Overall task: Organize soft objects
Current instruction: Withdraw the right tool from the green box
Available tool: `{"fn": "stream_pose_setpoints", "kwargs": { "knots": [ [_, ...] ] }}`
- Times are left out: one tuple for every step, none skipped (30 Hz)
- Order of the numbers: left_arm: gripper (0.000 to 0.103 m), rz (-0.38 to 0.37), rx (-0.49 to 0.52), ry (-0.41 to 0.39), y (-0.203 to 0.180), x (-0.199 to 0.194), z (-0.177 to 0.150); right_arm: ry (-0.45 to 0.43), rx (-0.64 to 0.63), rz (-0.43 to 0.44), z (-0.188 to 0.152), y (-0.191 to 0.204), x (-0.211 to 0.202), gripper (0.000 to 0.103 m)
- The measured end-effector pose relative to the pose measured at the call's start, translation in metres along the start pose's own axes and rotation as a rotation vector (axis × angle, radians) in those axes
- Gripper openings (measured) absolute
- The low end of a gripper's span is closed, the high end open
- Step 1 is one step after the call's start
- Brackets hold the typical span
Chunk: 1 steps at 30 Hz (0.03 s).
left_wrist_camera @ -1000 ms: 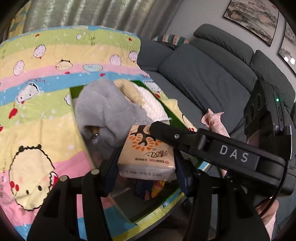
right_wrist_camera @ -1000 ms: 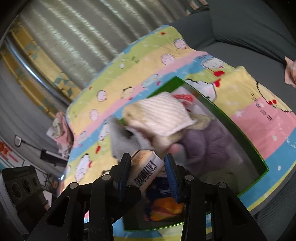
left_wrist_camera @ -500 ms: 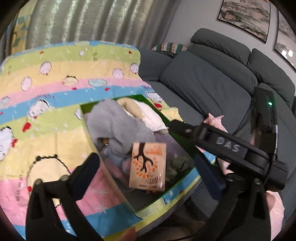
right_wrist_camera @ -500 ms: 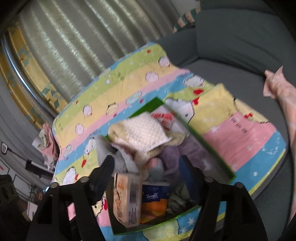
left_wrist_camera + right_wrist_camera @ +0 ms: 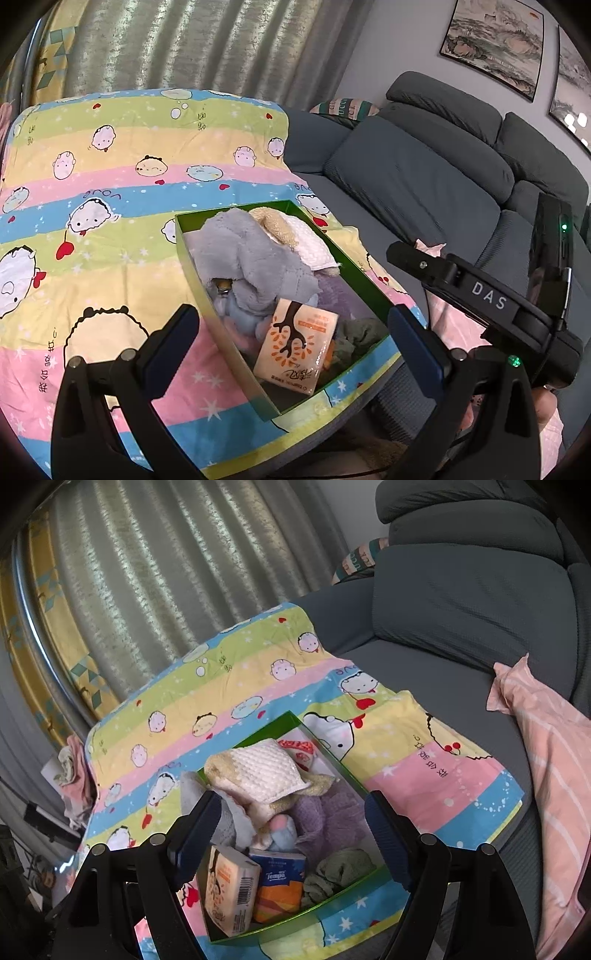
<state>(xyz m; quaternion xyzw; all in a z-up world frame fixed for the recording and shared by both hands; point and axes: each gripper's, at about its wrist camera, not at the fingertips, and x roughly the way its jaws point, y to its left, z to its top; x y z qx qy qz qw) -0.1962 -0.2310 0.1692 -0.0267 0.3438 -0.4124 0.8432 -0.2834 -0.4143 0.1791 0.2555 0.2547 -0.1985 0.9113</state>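
Now both my left gripper (image 5: 291, 332) and right gripper (image 5: 291, 834) gape empty above the green box (image 5: 192, 273); the tissue pack (image 5: 295, 345) lies at its near end, another soft item next.

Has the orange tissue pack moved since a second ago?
Yes. The orange tissue pack was clamped above the green box; it now rests inside at the near end, beside the Tempo pack.
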Motion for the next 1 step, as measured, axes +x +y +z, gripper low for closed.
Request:
{"fn": "stream_pose_setpoints", "kwargs": {
  "knots": [
    [0.102, 0.004, 0.001, -0.001, 0.0006, -0.0003, -0.0003, 0.0, 0.001, -0.001, -0.0001, 0.0001, -0.0001, 0.081]
  ]
}}
